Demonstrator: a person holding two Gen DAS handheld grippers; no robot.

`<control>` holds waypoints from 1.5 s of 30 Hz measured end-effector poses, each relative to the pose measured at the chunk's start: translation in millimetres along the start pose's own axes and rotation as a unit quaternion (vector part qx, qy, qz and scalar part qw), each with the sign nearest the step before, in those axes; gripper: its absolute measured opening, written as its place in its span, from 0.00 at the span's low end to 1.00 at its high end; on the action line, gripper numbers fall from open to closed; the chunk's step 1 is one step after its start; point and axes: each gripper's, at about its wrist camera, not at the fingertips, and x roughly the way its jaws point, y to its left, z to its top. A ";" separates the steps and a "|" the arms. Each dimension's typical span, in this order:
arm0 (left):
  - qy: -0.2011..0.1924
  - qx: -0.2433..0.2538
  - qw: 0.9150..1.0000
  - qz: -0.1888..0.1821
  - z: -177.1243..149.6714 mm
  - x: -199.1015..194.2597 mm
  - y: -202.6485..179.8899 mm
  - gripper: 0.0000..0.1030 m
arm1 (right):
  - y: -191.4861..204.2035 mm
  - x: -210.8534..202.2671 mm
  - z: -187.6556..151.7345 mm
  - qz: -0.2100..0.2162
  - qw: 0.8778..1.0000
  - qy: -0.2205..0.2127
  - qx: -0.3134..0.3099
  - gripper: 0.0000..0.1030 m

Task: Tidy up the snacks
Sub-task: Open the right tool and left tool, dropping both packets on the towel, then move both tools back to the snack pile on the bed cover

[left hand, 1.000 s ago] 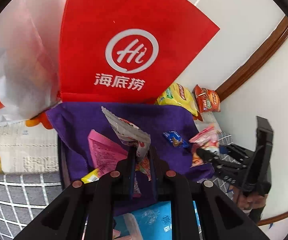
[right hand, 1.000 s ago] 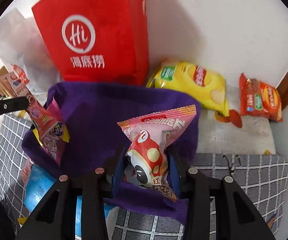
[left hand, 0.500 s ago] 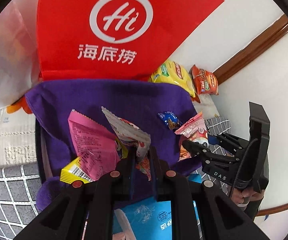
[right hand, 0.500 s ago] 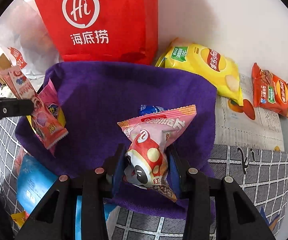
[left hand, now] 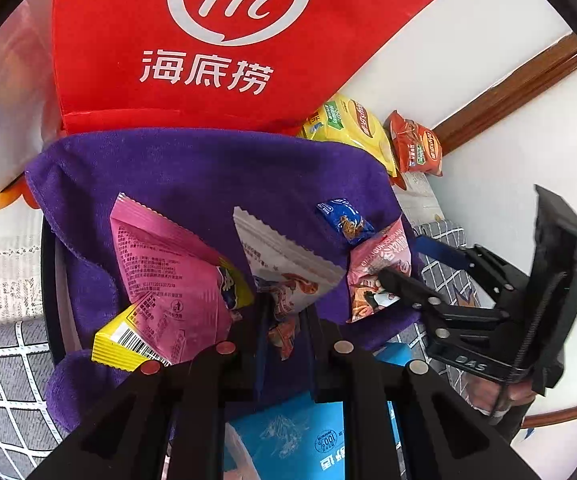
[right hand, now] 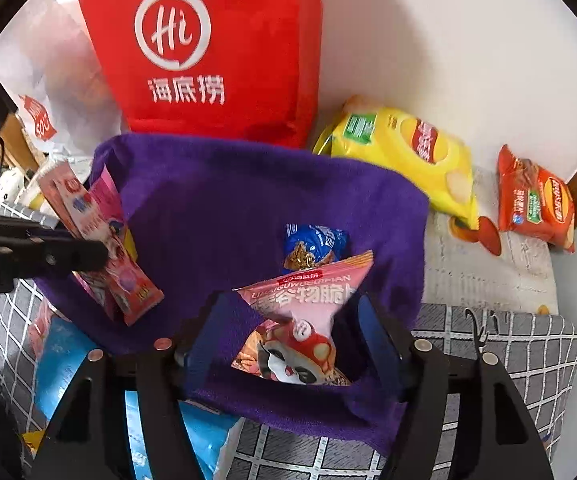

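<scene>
Left tongs [left hand: 284, 320] clamped on white snack packet [left hand: 284, 264] above purple cloth [left hand: 192, 176]

Bare purple cloth [right hand: 224, 208] at centre — room for you to come down there. Red bag [right hand: 216, 48] walls the far edge; pink packet [left hand: 164, 276] crowds the left, blue candy [right hand: 312, 244] — right of centre.

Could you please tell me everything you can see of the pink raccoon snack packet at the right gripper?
The pink packet is a glossy foil pouch with a crimped top edge, white Chinese lettering and a red-capped cartoon raccoon. It lies tilted on the purple towel, between the right gripper's jaws, which have just opened off it. A small blue wrapper lies just behind it.
</scene>
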 end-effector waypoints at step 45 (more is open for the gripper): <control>-0.160 0.042 0.984 0.064 -9.9 -116.7 -22.3 0.66 | 33.8 -107.6 -19.0 0.010 0.988 -0.134 0.070 0.66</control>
